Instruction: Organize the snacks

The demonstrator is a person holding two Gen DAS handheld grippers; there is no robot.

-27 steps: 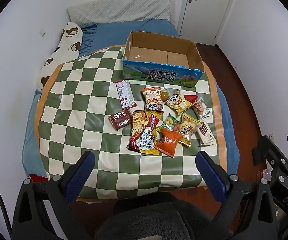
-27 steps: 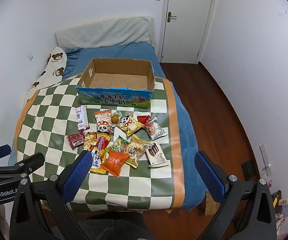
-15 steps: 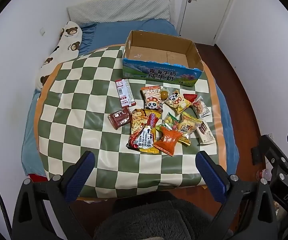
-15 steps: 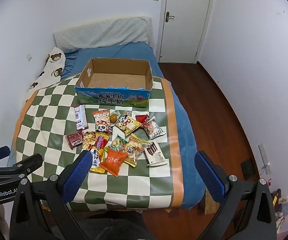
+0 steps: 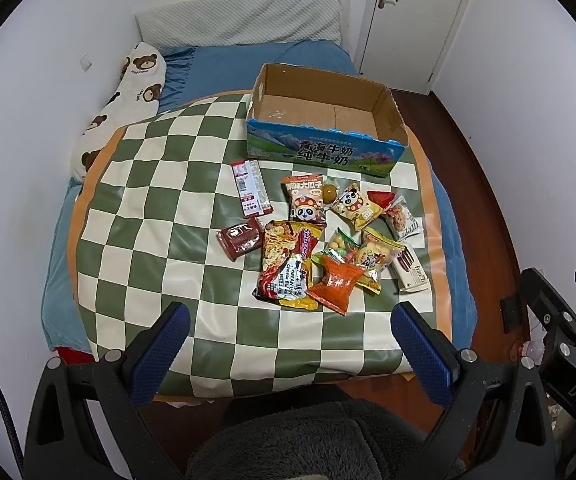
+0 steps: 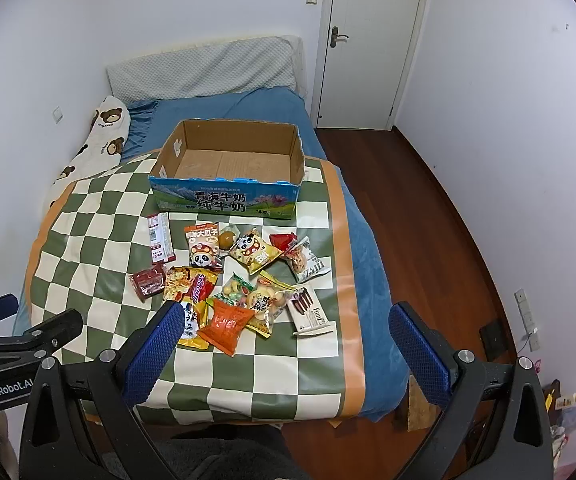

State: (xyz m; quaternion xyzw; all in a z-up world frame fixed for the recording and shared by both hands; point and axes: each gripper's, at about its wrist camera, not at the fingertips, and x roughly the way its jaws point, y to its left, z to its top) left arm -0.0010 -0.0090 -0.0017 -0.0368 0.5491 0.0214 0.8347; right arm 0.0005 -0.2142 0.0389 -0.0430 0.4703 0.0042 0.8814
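Several snack packets lie in a loose pile on a green-and-cream checkered cloth (image 5: 155, 216) over a bed: an orange packet (image 5: 334, 282) (image 6: 225, 326), a long noodle bag (image 5: 288, 264), a dark red packet (image 5: 241, 238) and a red-white stick pack (image 5: 249, 188). Behind them stands an empty open cardboard box (image 5: 324, 120) (image 6: 227, 164) with a blue printed front. My left gripper (image 5: 290, 326) and my right gripper (image 6: 283, 324) are both open and empty, held above the cloth's near edge, short of the snacks.
A bear-print pillow (image 5: 127, 96) and a grey headboard cushion (image 5: 243, 16) lie at the back left. A white door (image 6: 372, 40) and wooden floor (image 6: 428, 220) are to the right. A dark fuzzy seat (image 5: 308, 440) is below the grippers.
Both grippers have drawn back and risen slightly, so the bed and snacks sit a little higher in view. Nothing was grasped; the snacks and box have not moved.
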